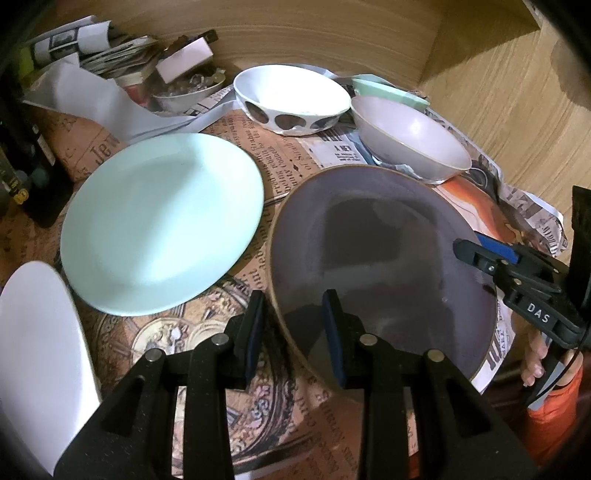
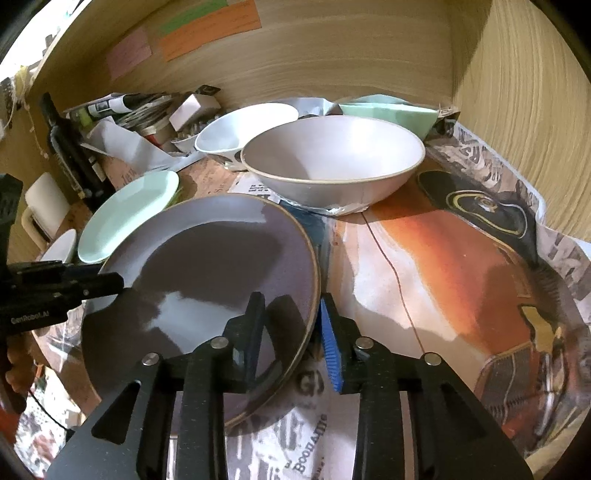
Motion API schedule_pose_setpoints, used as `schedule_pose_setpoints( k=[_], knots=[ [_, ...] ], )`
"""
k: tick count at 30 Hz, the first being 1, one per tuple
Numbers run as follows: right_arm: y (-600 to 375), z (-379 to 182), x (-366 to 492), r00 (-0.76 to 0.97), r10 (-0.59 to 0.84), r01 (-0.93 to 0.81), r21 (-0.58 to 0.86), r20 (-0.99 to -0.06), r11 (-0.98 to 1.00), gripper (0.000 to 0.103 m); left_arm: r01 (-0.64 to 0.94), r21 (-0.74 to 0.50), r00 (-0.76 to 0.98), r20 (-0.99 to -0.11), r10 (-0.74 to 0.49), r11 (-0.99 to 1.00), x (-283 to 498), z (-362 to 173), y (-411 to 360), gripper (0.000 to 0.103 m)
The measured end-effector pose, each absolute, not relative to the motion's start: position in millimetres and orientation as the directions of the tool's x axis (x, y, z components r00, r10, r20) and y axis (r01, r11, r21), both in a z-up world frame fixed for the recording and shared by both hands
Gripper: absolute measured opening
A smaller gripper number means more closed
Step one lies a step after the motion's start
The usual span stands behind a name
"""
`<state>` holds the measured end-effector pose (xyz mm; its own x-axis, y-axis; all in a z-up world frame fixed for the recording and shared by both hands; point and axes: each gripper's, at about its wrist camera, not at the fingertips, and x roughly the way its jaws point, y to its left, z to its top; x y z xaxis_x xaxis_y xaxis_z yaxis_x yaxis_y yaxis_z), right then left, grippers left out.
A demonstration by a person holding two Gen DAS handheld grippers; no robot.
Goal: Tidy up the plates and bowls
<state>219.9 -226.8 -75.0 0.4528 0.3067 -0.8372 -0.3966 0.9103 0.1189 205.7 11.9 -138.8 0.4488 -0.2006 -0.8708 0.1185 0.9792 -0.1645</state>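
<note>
A dark mauve plate [image 1: 384,251] lies on the paper-covered table, also in the right wrist view [image 2: 207,266]. My left gripper [image 1: 295,332] is open and straddles its left rim. My right gripper [image 2: 291,332] is open and straddles its right rim; it shows at the plate's right edge in the left wrist view [image 1: 476,254]. A mint plate [image 1: 162,221] lies left of it. A pale pink bowl [image 2: 332,162] sits behind, with a white spotted bowl [image 1: 291,96] and a mint bowl [image 2: 388,110] farther back.
A white plate edge [image 1: 37,347] lies at the far left. Papers, a small box and a glass dish [image 1: 184,92] clutter the back left. Dark bottles [image 1: 33,173] stand at the left. Wooden walls [image 1: 332,33] close the back and right.
</note>
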Motion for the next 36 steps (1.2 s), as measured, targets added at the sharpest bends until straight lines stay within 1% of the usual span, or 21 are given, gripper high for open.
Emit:
schedule_pose_setpoints(
  k=[2,8,10,12,15,18,19,21,24,28,30,36],
  knots=[
    [-227.8,-70.6,217.3,0.464,0.308,-0.399,0.114,-0.831,0.910,0.035,0.105,-0.175,0.447,-0.871,-0.203,0.979,202.7,-136.1,16.8,0.032],
    [-224.1,-43.7,204.9,0.524,0.335,-0.428,0.097,-0.783,0.899,0.045,0.082,-0.160,0.500,-0.847,-0.180,0.984,184.0,-114.4,32.3,0.033],
    [-220.4,-36.1,202.0,0.534,0.352,-0.439,0.104,-0.768,0.892,0.047,0.076,-0.152,0.531,-0.830,-0.169,0.985,175.4,-102.6,37.8,0.034],
    [-215.4,-27.0,198.0,0.545,0.373,-0.455,0.109,-0.751,0.884,0.047,0.064,-0.131,0.572,-0.807,-0.144,0.989,165.3,-89.4,43.6,0.043],
    [-204.7,-16.7,190.8,0.552,0.409,-0.484,0.119,-0.726,0.867,0.047,0.037,-0.087,0.638,-0.765,-0.091,0.995,149.1,-70.6,51.5,0.053],
    [-188.9,-9.1,182.6,0.549,0.449,-0.521,0.131,-0.705,0.843,0.047,0.013,-0.066,0.686,-0.726,-0.057,0.998,132.0,-53.6,63.7,0.059],
    [-182.7,-7.4,180.0,0.545,0.463,-0.534,0.136,-0.699,0.834,0.048,0.005,-0.064,0.696,-0.716,-0.049,0.998,127.2,-49.6,67.7,0.060],
    [-173.3,-5.6,174.7,0.536,0.489,-0.556,0.147,-0.688,0.818,0.051,-0.021,-0.050,0.723,-0.690,-0.019,0.999,115.5,-41.0,75.7,0.066],
    [-155.8,-3.6,166.9,0.517,0.528,-0.593,0.163,-0.673,0.789,0.053,-0.056,-0.034,0.749,-0.663,0.019,0.998,100.1,-32.8,89.1,0.071],
    [-127.8,-5.0,157.2,0.480,0.575,-0.639,0.185,-0.663,0.747,0.053,-0.097,-0.022,0.757,-0.651,0.060,0.995,84.4,-29.6,108.7,0.076],
    [-115.8,-6.0,154.9,0.459,0.594,-0.657,0.198,-0.661,0.728,0.053,-0.119,-0.022,0.756,-0.650,0.076,0.993,77.3,-30.9,119.7,0.081],
    [-78.0,-12.1,147.6,0.396,0.631,-0.704,0.221,-0.668,0.675,0.053,-0.200,-0.032,0.733,-0.668,0.128,0.979,64.2,-44.0,159.0,0.082]
  ],
)
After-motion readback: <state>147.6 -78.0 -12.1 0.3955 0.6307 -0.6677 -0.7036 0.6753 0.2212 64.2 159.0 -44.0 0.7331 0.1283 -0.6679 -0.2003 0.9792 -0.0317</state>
